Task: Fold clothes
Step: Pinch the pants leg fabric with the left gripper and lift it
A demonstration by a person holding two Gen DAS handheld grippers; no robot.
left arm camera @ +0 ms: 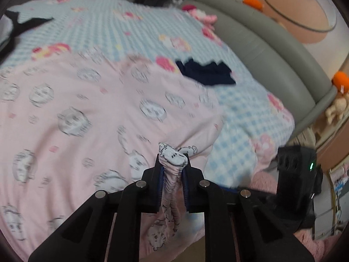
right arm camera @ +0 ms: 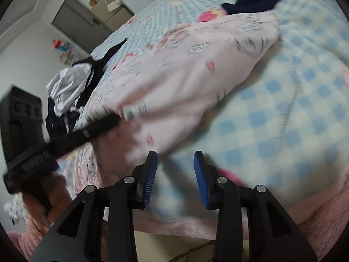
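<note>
A pink garment [left arm camera: 91, 113] printed with cartoon faces lies spread over the bed. My left gripper [left arm camera: 173, 163] is shut on a bunched edge of the pink garment, with the cloth pinched between the blue pads and hanging down below them. In the right wrist view the pink garment [right arm camera: 185, 69] humps up on the blue checked bedspread [right arm camera: 272, 109]. My right gripper [right arm camera: 175, 159] stands open over the bed's near edge with nothing between its fingers. The left gripper's black body [right arm camera: 65, 139] reaches into the garment's near corner, held by a hand [right arm camera: 43, 200].
A dark navy garment [left arm camera: 207, 72] lies on the bedspread beyond the pink one. A pile of black and white clothes [right arm camera: 72, 87] sits at the bed's far side. A grey padded headboard [left arm camera: 272, 50] curves along the right. A pink fluffy rug [right arm camera: 196, 227] lies below the bed edge.
</note>
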